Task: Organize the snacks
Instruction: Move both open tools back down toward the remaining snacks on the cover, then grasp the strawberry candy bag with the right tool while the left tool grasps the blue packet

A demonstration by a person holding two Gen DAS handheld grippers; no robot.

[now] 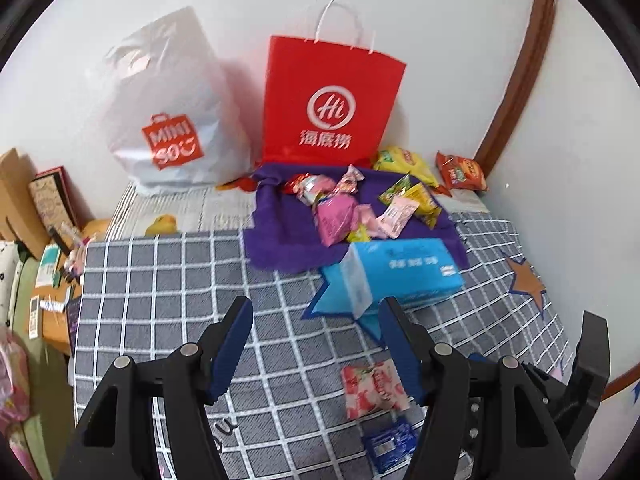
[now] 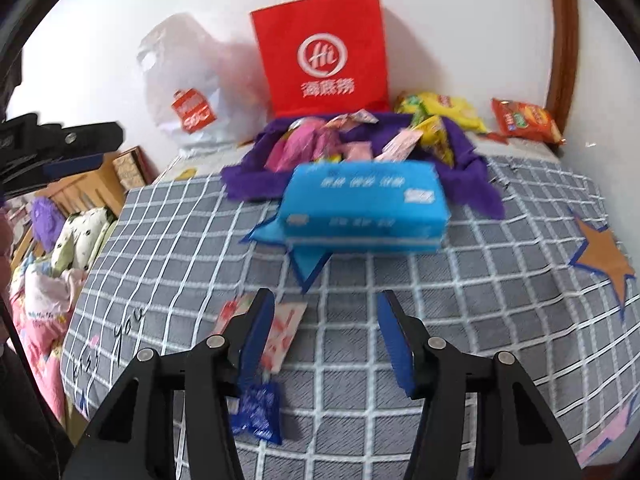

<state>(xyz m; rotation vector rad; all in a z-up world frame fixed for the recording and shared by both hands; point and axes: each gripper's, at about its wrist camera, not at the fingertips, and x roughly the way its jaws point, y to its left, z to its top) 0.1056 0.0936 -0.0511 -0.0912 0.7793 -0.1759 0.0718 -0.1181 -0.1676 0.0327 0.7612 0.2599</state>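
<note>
A pile of small snack packets (image 1: 352, 204) (image 2: 336, 142) lies on a purple cloth (image 1: 276, 236) (image 2: 472, 176) at the far side of the checked bedspread. A pink-and-white snack packet (image 1: 374, 390) (image 2: 282, 332) and a dark blue packet (image 1: 390, 442) (image 2: 258, 412) lie near the front. My left gripper (image 1: 316, 344) is open and empty, hovering above the spread left of these two. My right gripper (image 2: 326, 334) is open and empty just right of them. A yellow bag (image 1: 404, 164) (image 2: 444, 110) and an orange bag (image 1: 462, 170) (image 2: 526, 120) lie by the wall.
A blue tissue pack (image 1: 396, 272) (image 2: 364, 204) sits in front of the cloth. A red paper bag (image 1: 332, 100) (image 2: 322, 48) and a white plastic bag (image 1: 172, 108) (image 2: 188, 84) stand against the wall. Boxes and clutter (image 1: 36, 216) lie off the bed's left edge.
</note>
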